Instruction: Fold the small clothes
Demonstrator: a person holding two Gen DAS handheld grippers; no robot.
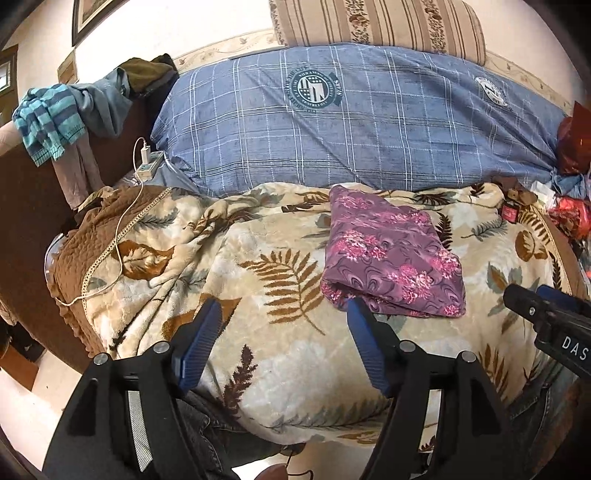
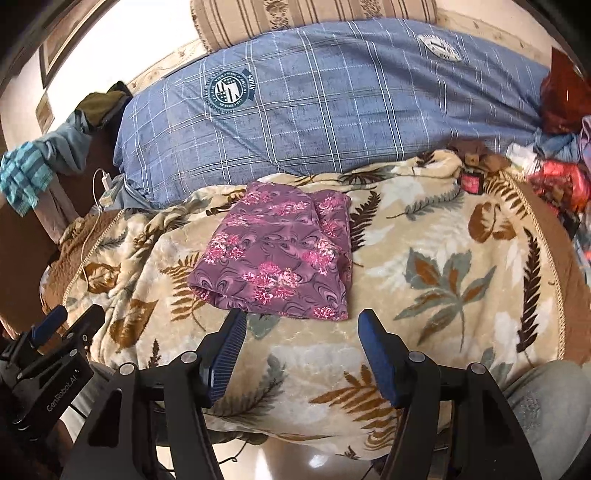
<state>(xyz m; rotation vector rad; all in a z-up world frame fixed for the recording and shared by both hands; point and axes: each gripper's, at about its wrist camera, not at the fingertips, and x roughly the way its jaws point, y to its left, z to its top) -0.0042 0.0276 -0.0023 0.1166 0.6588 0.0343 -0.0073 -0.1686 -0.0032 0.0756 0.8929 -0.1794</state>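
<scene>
Right wrist view: folded purple floral cloth garment (image 2: 280, 258) at 12 o'clock, soft, limp; pinch corners. Both hand-held grippers, left (image 1: 284, 314) and right (image 2: 301, 325), stand apart, empty.

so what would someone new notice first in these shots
The folded purple floral cloth stands out, lying on the leaf-patterned blanket in the middle of the bed. Behind it runs a big blue checked pillow. The left gripper and right gripper stand open just short of the cloth's near edge.

Bed (image 1: 295, 369) under leaf-print blanket (image 2: 443, 258), framed picture (image 1: 88, 18) on pale wall.
</scene>
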